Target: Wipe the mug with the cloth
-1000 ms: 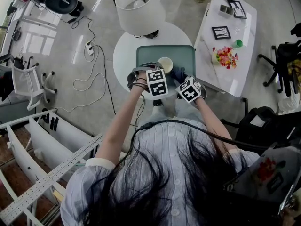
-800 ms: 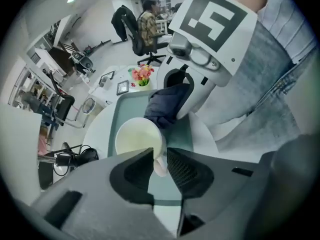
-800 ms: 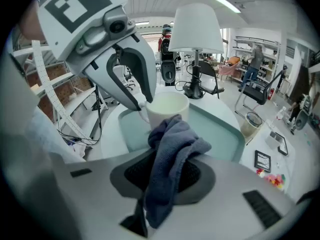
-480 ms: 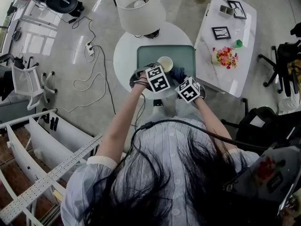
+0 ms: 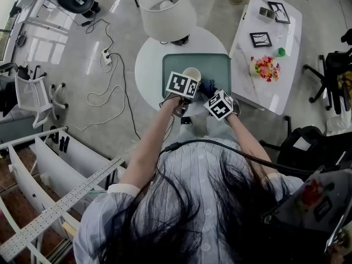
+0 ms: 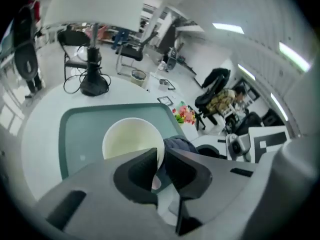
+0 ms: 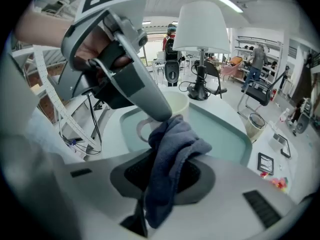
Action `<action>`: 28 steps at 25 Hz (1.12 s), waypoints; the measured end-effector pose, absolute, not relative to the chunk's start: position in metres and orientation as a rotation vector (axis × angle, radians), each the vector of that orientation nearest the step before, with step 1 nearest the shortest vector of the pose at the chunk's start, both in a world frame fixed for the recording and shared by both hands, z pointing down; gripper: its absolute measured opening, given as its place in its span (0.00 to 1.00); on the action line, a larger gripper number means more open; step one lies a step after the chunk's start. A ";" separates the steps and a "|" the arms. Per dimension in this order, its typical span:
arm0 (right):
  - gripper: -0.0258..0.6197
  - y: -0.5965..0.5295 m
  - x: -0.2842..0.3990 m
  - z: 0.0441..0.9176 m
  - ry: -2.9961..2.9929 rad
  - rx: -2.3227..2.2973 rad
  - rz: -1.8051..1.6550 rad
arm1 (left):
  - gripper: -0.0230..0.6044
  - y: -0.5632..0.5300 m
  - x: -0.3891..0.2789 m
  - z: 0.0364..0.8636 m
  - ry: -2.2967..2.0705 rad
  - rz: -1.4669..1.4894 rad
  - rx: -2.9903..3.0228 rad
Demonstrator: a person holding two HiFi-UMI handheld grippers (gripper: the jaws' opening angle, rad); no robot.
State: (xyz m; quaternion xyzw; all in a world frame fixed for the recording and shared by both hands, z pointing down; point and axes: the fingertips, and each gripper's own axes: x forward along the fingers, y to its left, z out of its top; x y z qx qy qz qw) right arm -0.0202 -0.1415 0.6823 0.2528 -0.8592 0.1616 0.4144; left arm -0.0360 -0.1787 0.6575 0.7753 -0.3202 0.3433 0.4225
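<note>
A cream mug point(image 5: 192, 73) stands on a green tray point(image 5: 220, 65) on a round white table. My left gripper point(image 6: 159, 156) is over the mug point(image 6: 127, 139), one jaw inside the rim and one outside. Its jaws are closing and the mug's wall fills the narrow gap between them. My right gripper point(image 7: 162, 169) is shut on a dark blue cloth point(image 7: 170, 154), which bunches up out of the jaws. The cloth point(image 5: 208, 87) hangs just right of the mug, close to its handle point(image 7: 145, 129). In the right gripper view the left gripper's tip point(image 7: 155, 109) covers part of the mug.
A white-shaded lamp point(image 5: 166, 10) stands at the round table's point(image 5: 148, 65) far side, behind the tray. To the right is a long white table point(image 5: 275, 92) with flowers point(image 5: 263, 66) and picture frames. Cables lie on the floor at left.
My left gripper has swung right and forward from beside the tray onto the mug's rim. The right gripper with the cloth has hardly moved.
</note>
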 end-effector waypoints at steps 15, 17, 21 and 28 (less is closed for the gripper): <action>0.18 -0.141 -0.023 0.682 -2.158 0.642 0.431 | 0.12 -0.180 -0.042 0.642 -0.854 0.737 1.971; 0.18 -0.142 -0.022 0.681 -2.156 0.656 0.438 | 0.12 -0.178 -0.045 0.636 -0.863 0.718 1.982; 0.18 -0.144 -0.018 0.680 -2.153 0.697 0.464 | 0.12 -0.171 -0.055 0.629 -0.897 0.660 1.966; 0.18 -0.155 -0.009 0.673 -2.167 0.806 0.505 | 0.12 -0.158 -0.080 0.620 -0.939 0.653 2.011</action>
